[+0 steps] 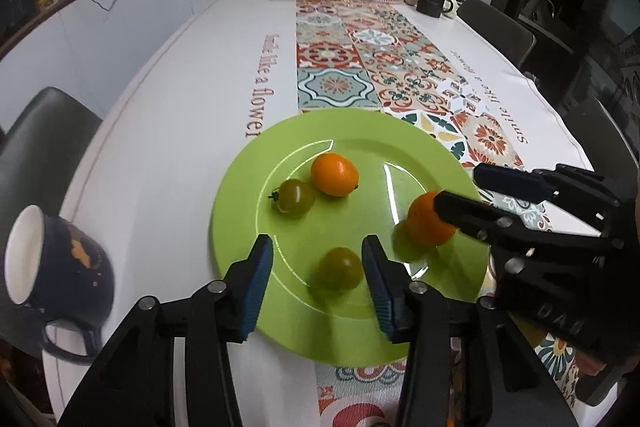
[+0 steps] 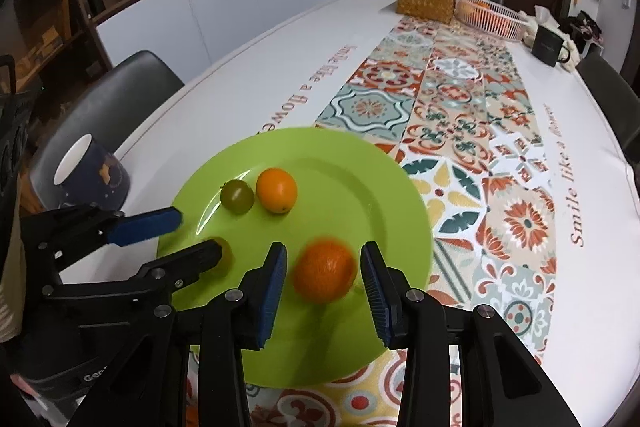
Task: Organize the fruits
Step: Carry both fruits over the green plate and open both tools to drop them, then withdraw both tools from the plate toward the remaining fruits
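Beside the green plate (image 1: 240, 227) I read "Smile like a flower" (image 1: 262, 87). My left gripper (image 1: 318, 269) and right gripper (image 2: 324, 269) stand open around loose fruits.

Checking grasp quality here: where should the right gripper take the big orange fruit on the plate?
Across its widest middle, coming down from above and the near side. The orange fruit is round and sits loose on the flat green plate, already between the open right gripper's fingers.

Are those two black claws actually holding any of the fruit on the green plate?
No. The left gripper straddles a green tomato and the right gripper an orange fruit, but gaps show beside both.
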`<state>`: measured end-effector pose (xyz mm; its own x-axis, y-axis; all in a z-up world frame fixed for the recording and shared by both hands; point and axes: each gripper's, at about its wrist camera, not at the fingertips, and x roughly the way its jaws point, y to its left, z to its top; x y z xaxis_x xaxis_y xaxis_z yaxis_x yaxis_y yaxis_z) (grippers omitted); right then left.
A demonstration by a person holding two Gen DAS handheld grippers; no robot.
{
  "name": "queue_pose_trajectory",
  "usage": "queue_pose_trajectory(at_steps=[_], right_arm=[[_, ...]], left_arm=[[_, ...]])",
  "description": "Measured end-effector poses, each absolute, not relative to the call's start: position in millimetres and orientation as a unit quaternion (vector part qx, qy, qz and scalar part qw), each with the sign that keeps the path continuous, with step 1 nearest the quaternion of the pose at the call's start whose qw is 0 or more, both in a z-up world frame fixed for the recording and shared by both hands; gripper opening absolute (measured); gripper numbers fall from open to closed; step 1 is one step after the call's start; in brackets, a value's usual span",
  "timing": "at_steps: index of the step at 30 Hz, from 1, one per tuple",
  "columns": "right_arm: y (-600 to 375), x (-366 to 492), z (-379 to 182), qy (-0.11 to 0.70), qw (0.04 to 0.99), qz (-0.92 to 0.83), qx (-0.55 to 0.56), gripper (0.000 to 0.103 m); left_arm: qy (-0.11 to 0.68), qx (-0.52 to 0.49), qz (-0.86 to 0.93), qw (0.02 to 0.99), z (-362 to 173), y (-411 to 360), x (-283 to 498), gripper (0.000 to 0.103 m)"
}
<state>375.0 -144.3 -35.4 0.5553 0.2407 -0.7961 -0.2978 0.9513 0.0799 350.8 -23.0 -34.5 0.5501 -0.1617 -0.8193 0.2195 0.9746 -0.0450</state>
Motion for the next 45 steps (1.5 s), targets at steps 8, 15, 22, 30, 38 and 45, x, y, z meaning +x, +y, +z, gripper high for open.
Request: queue_pose_trajectory(at_steps=[8,15,22,30,38,45], right_arm=[[-160.7,331.0,-3.1,0.389,0.91,0.134,-0.043,0.052],[-166.8,279.8,20.6,0.344,0.928,0.135,-0.055,0.059],[-172.3,239.6,42.4,0.31,0.94,0.133,-0.048,0.065],[-178.5,206.1,52.3,0.298,0.946,0.125,-0.039,0.065],[-181.1,176.4,46.1,0.301,0.944,0.121,-0.053,0.065],[-182.1,168.7,36.0,0.322,0.937,0.12,-0.056,0.065]], left_arm=[[0.423,0.039,-0.083,0.901,-6.2,-17.2,307.0,0.065],[0.369,0.053,-0.077,0.925,27.4,-21.0,257.5,0.074],[0.343,0.05,-0.086,0.934,49.1,-24.2,219.8,0.079],[0.321,0.057,-0.087,0.941,58.3,-24.5,183.6,0.082],[0.316,0.084,-0.103,0.939,52.0,-31.8,156.7,0.083],[0.338,0.101,-0.122,0.928,34.8,-37.8,151.5,0.083]])
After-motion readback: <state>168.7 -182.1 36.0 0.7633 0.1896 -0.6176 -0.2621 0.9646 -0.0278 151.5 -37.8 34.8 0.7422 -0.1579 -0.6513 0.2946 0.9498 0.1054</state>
